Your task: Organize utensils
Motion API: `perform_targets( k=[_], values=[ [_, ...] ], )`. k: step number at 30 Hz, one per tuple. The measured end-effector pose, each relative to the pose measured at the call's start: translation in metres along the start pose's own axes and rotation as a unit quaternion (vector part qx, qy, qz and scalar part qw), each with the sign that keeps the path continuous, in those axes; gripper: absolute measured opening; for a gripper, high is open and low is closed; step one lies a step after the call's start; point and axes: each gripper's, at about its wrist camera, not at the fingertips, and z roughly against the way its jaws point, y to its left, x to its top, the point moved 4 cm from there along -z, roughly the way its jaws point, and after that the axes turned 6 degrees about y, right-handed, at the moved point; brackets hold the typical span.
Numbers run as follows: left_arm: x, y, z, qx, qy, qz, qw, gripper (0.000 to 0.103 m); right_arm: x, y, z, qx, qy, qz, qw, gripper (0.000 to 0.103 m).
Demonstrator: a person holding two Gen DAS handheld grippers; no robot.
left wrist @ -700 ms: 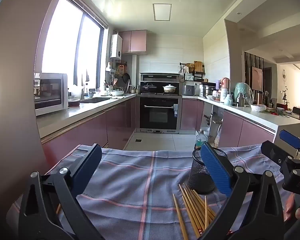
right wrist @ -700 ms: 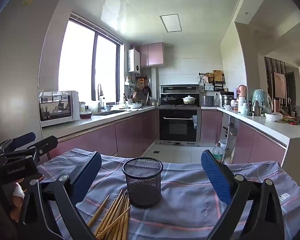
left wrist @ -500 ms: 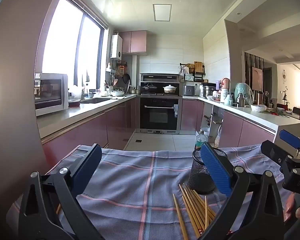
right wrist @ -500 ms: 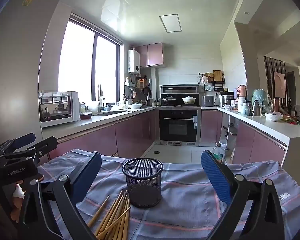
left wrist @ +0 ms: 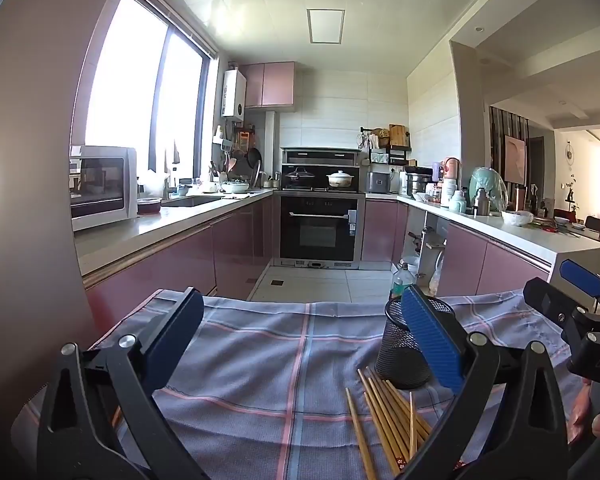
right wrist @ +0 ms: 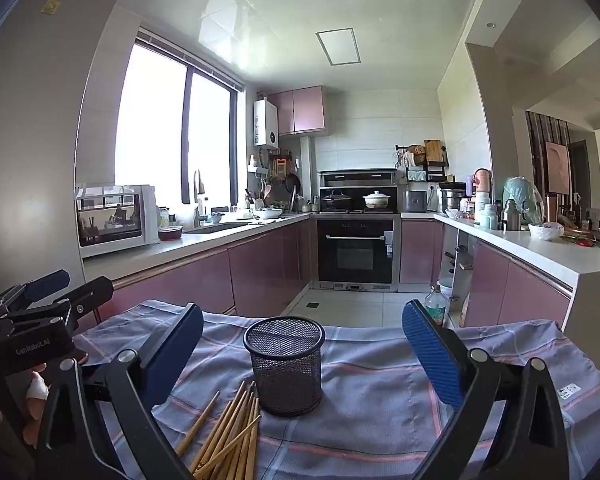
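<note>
Now both grippers gape empty: left gripper (left wrist: 300,344), right gripper (right wrist: 302,354); black wire-mesh cup (right wrist: 285,366) upright lower centre, loose wooden chopsticks (right wrist: 228,436) lower left on checked cloth (right wrist: 380,420).

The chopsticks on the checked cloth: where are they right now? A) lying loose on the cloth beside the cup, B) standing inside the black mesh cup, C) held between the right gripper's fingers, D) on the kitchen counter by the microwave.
A: the chopsticks lie in a loose pile on the checked cloth, next to the black mesh cup, which looks empty.
</note>
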Motion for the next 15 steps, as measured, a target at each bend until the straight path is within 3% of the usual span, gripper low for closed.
perform_targets(
  k=[15],
  values=[
    [-0.0002,0.0013,0.0001,0.000,-0.001,0.000,1.0000,0.097,-0.0022,-0.0011,-0.0001,0.000,0.000,-0.004,1.000,0.096]
  ],
)
